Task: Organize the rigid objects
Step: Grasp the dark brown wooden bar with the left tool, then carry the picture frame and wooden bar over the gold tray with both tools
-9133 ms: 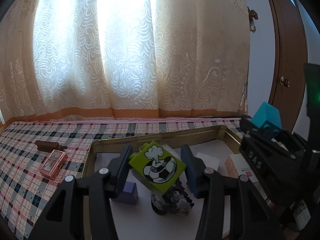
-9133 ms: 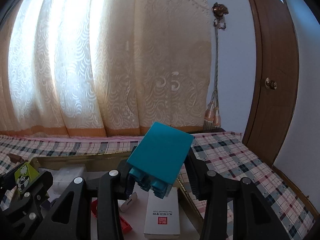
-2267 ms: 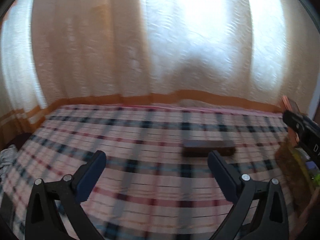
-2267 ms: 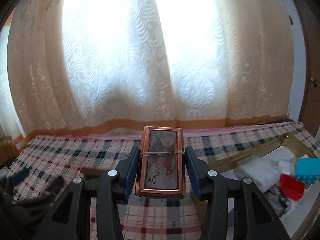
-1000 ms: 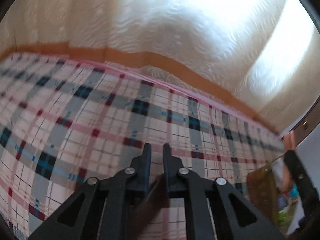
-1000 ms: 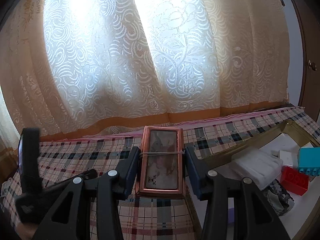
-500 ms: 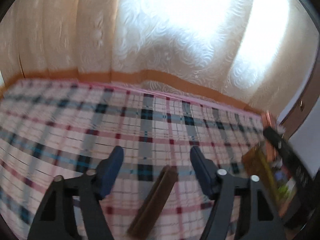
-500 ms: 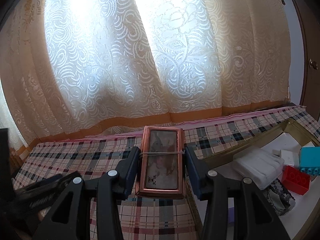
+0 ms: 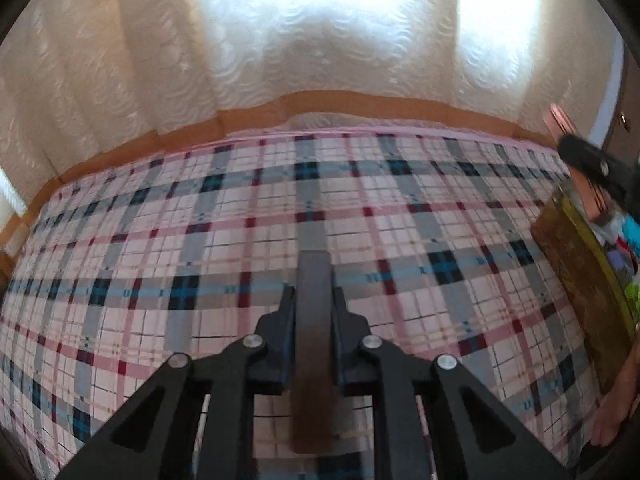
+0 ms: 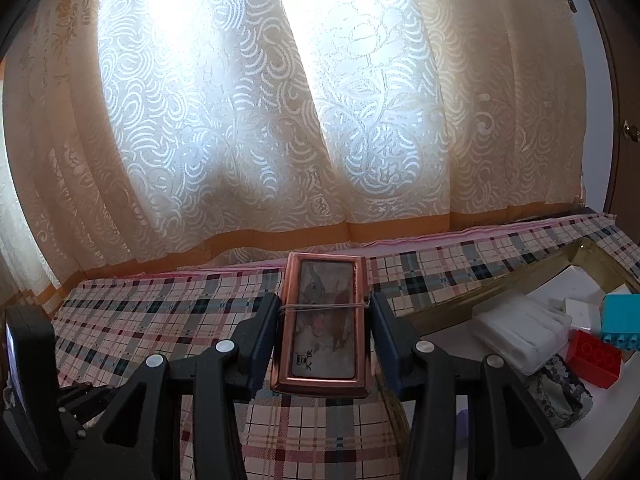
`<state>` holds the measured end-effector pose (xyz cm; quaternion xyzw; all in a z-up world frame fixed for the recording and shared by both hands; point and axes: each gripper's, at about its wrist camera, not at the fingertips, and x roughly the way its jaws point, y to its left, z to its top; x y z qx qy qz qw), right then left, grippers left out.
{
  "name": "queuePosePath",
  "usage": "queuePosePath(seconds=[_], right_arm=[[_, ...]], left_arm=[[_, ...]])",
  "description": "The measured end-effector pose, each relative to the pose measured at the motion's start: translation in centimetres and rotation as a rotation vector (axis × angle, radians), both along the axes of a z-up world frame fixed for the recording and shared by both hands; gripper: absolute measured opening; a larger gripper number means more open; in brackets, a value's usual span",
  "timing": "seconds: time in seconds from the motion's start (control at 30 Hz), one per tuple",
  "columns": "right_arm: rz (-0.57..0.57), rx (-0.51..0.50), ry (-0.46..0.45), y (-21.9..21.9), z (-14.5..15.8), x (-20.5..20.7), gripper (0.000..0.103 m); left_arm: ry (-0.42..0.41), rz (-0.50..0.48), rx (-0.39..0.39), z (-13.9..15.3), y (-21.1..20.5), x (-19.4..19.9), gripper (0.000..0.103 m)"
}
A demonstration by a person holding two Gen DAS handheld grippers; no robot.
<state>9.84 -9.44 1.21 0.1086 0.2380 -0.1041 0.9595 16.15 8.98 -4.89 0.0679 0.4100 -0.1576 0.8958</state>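
Note:
My left gripper (image 9: 313,300) is shut on a long dark brown bar (image 9: 313,344), which runs straight out between the fingers just above the plaid cloth (image 9: 200,248). My right gripper (image 10: 323,312) is shut on a copper-framed flat case (image 10: 322,320) with a rubber band around it, held above the cloth. To its right lies the gold-rimmed tray (image 10: 472,300), holding a white box (image 10: 520,336), a red brick (image 10: 596,358) and a teal brick (image 10: 622,320). In the left wrist view the right gripper (image 9: 596,172) and the tray (image 9: 576,264) show at the far right.
A patterned cream curtain (image 10: 280,120) hangs right behind the plaid surface. A brown door (image 10: 628,100) stands at the far right. In the right wrist view the left gripper's body (image 10: 28,360) sits at the lower left. A dark patterned pouch (image 10: 564,392) lies in the tray.
The left gripper stood open over the brown bar half a second ago; now it has shut on the bar and rolled so the bar points straight ahead. The right gripper has kept still with the case.

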Motion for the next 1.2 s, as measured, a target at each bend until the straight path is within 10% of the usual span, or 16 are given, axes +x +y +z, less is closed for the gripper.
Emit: queuePosePath(seconds=[0.5, 1.2], right_arm=[[0.107, -0.054, -0.071, 2.9, 0.4, -1.4, 0.049], [0.161, -0.157, -0.164, 4.3, 0.7, -6.6, 0.049]], left_arm=[[-0.301, 0.208, 0.003, 3.7, 0.6, -5.4, 0.013], [-0.359, 0.284, 0.0, 3.5, 0.4, -7.1, 0.013]])
